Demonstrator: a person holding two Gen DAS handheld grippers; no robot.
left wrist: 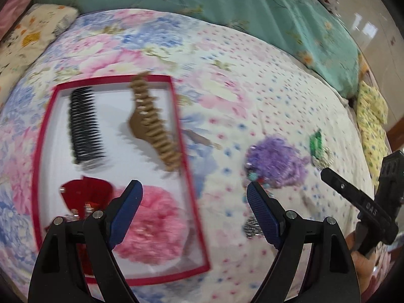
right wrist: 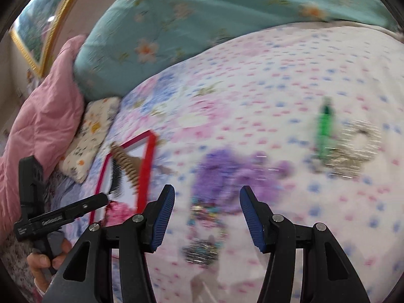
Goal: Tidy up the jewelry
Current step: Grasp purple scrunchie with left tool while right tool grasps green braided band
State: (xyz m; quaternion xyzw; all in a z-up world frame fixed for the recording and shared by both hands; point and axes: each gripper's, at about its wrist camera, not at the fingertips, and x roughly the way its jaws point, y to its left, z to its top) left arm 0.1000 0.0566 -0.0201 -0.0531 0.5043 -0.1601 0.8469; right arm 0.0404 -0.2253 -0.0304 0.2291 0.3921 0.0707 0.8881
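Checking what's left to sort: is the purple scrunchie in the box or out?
Out: the purple scrunchie lies on the bedsheet, right of the red box.

Red-rimmed box (left wrist: 185, 149); black comb (left wrist: 85, 128); pink pompom (left wrist: 154, 229); purple pompom (left wrist: 277, 161); floral bedsheet (left wrist: 252, 75) (pink, blue)

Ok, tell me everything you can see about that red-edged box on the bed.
The red-edged box is a shallow open rectangular tray with a white floor, lying flat on the floral bedsheet. Inside lie a black comb, a tan claw clip leaning over its right rim, a red item and a pink fluffy scrunchie. Motion blur hides its material.
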